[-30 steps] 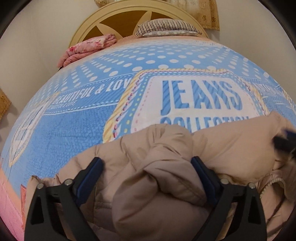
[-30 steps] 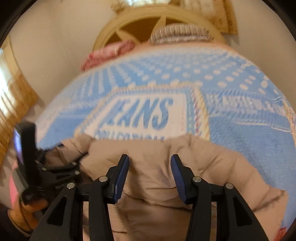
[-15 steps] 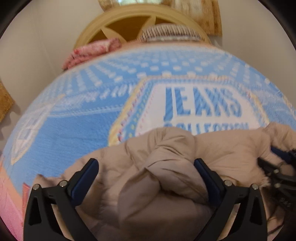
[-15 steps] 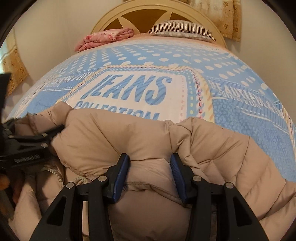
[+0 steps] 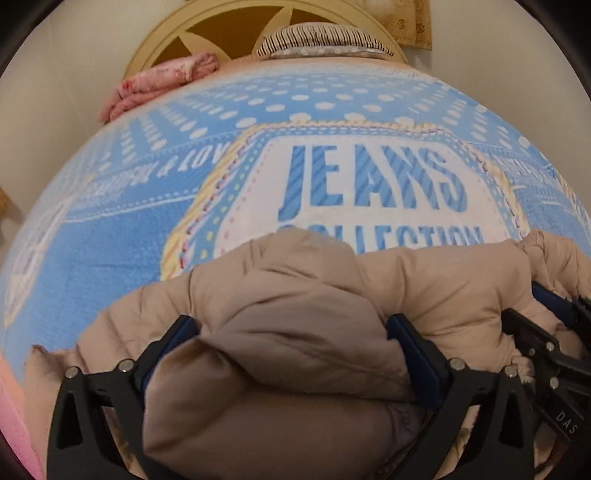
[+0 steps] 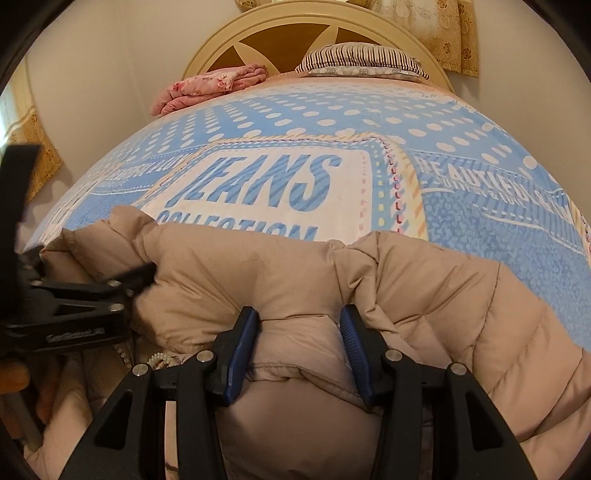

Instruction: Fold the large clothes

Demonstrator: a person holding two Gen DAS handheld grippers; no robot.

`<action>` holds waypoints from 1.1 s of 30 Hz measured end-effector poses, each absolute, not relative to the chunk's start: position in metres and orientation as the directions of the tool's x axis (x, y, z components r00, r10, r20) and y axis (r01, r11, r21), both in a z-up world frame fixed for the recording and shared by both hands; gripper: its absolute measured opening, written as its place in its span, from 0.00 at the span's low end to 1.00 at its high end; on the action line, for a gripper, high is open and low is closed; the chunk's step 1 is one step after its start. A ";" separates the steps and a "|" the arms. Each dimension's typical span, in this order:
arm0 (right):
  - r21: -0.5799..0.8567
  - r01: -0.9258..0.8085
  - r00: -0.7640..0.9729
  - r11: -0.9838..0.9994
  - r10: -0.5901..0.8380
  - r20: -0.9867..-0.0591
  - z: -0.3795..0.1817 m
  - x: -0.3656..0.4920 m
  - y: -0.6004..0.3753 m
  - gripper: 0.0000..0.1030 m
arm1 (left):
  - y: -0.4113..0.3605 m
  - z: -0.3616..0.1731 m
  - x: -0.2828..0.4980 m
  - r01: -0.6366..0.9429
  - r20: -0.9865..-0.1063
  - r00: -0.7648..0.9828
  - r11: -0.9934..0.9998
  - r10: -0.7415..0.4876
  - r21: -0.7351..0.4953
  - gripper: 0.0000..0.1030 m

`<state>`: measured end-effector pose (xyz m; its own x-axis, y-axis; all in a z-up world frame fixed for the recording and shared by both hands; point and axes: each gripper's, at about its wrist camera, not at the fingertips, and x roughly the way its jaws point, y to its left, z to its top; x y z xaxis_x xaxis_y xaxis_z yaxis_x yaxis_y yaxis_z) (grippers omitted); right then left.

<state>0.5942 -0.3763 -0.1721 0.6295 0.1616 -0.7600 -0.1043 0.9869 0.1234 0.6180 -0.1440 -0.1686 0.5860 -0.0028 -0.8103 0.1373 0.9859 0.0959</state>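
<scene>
We see a beige padded jacket [image 5: 314, 295] lying bunched across the near edge of the bed [image 6: 480, 229]. Our left gripper [image 5: 295, 347] has its jaws spread wide around a thick fold of the jacket, with fabric filling the gap and pressing against both blue pads. Our right gripper [image 6: 299, 339] has its jaws partly closed, squeezing a narrower fold of the jacket near a stitched hem. The bed carries a blue blanket [image 5: 110, 240] with white dots and a white panel reading JEANS COLLECTION. At the far edge of the bed, against a cream headboard [image 6: 332, 26], rest a striped pillow [image 6: 362, 59] and, toward the far left corner, a folded pink floral cloth [image 6: 210, 85].
</scene>
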 end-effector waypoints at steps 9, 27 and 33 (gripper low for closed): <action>0.092 -0.104 0.628 0.990 0.137 -0.766 -0.173 0.594 -0.371 0.47 | -0.144 -0.176 0.623 0.135 -0.815 0.579 0.986 -0.001 0.095 1.00; 0.057 -0.109 0.616 0.992 0.112 -0.780 -0.171 0.598 -0.368 0.48 | -0.151 -0.169 0.625 0.146 -0.823 0.568 0.982 0.019 0.124 1.00; 0.093 -0.048 0.650 0.995 0.102 -0.753 -0.108 0.555 -0.404 0.86 | -0.107 -0.068 0.547 0.228 -0.700 0.707 0.970 -0.101 0.089 0.94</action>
